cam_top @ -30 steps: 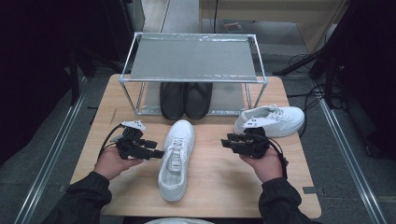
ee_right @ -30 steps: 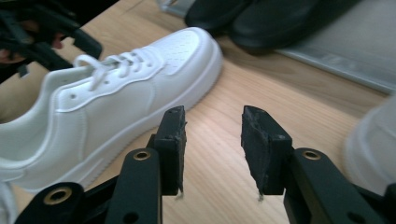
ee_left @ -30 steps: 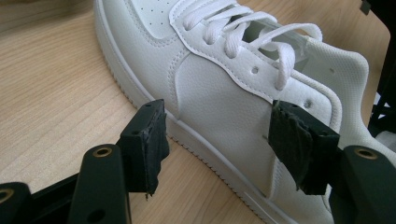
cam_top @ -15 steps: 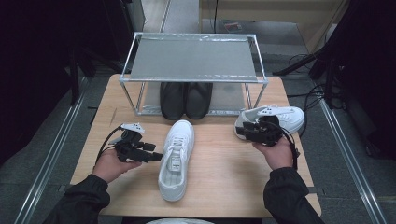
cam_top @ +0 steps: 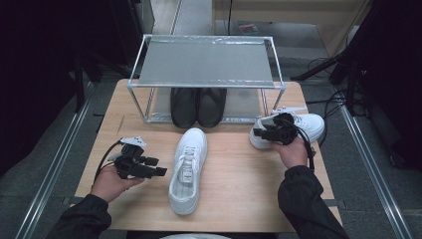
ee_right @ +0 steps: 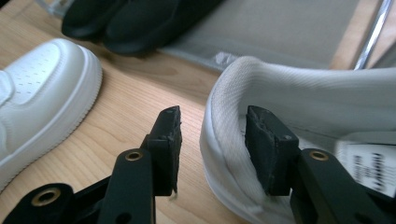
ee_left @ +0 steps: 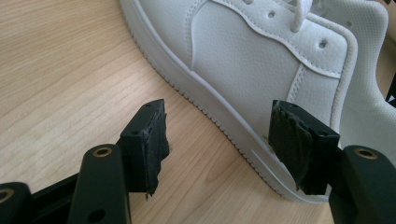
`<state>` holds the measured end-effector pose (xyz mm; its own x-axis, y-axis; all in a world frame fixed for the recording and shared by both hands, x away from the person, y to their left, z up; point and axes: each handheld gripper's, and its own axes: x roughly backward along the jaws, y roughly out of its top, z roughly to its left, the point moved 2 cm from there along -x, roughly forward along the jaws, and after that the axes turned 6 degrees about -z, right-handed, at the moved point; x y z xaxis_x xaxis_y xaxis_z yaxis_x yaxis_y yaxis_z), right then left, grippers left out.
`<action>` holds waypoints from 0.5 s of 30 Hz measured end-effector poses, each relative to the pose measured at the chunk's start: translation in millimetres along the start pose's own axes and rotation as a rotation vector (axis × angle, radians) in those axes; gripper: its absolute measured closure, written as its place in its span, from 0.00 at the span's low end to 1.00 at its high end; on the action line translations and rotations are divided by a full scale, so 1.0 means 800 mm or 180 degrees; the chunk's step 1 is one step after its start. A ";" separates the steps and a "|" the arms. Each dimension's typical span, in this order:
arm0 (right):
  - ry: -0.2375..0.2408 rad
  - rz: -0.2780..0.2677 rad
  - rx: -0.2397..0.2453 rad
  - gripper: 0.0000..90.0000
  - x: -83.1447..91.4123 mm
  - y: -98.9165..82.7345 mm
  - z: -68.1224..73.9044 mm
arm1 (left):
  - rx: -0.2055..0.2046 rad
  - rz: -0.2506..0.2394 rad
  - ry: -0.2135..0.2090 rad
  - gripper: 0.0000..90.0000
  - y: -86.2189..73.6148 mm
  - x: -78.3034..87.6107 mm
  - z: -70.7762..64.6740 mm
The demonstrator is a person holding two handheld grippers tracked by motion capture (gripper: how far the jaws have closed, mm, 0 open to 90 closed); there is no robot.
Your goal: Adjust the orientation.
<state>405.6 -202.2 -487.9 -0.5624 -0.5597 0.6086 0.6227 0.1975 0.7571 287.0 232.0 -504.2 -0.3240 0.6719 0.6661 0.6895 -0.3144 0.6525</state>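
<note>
A white sneaker point(cam_top: 188, 169) lies in the middle of the wooden table point(cam_top: 239, 189), toe toward the rack. My left gripper point(cam_top: 157, 166) is open just left of it. In the left gripper view the gripper point(ee_left: 219, 121) faces the sneaker's side point(ee_left: 261, 70) without gripping it. A second white sneaker point(cam_top: 311, 124) lies at the right. My right gripper point(cam_top: 259, 133) is at its heel. In the right gripper view the gripper point(ee_right: 212, 116) has the heel wall point(ee_right: 229, 107) between its jaws, one jaw inside the collar. These jaws have just been opening and do not clamp.
A metal-framed rack point(cam_top: 206, 62) with a grey top shelf stands at the back of the table. A pair of black shoes point(cam_top: 198, 107) sits on its lower level. Cables lie on the floor point(cam_top: 323, 99) to the right. The table's near right part is bare wood.
My right hand has moved up and to the right, from the table's middle right to the second sneaker's heel. The left hand and both sneakers have stayed put.
</note>
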 end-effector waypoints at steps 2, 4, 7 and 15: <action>-0.0023 0.0067 -0.0010 0.66 -0.011 -0.001 -0.002 | 0.0030 -0.0018 0.0014 0.41 -0.002 0.002 0.000; 0.0005 0.0111 -0.0066 0.68 -0.020 -0.002 -0.004 | 0.0050 -0.0029 0.0028 0.41 -0.004 0.004 0.001; -0.0055 0.0247 0.0012 0.73 -0.034 -0.007 -0.004 | 0.0046 -0.0019 0.0031 0.41 -0.004 0.005 0.001; -0.0095 0.0300 0.0259 0.84 -0.031 -0.002 0.003 | 0.0047 -0.0033 0.0024 0.42 -0.003 0.003 0.000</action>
<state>416.8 -187.0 -503.7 -0.5202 -0.5115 0.6839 0.6281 0.3134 0.7122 284.8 234.5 -503.8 -0.3360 0.6699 0.6621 0.6956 -0.2975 0.6539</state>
